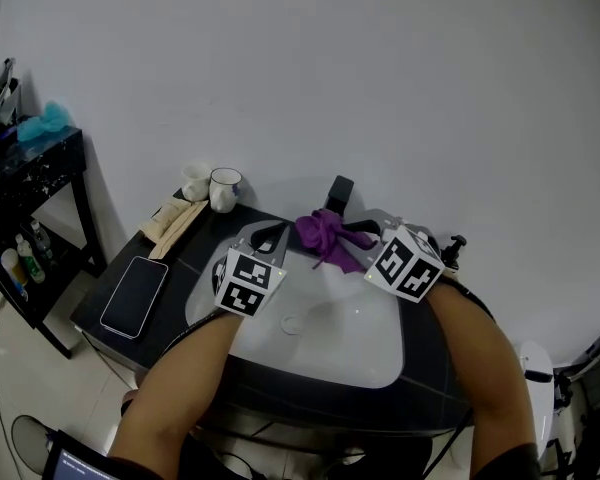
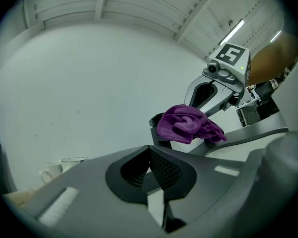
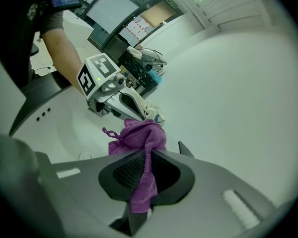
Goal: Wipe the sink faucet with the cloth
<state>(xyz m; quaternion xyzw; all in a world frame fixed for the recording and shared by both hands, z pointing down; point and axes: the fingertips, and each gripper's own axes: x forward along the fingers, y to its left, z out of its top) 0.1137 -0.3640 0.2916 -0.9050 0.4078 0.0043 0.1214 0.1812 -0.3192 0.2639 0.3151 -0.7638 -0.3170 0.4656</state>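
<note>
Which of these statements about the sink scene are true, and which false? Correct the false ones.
1. The right tongs are shut on the purple fabric cloth. True.
2. The left tongs grip that cloth too. False: they are shut on nothing.
3. A black smartphone lies left of the white sink basin. True.
4. The cloth lies down over the drain. False: it is bunched up at the black faucet.

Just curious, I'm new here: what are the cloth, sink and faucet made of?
Cloth: looks like microfibre or terry, purple, with a fuzzy nap and soft folds.
Sink: probably glazed ceramic, smooth, white and slightly glossy.
Faucet: likely metal under a matte black finish; dark, angular, little shine.
</note>
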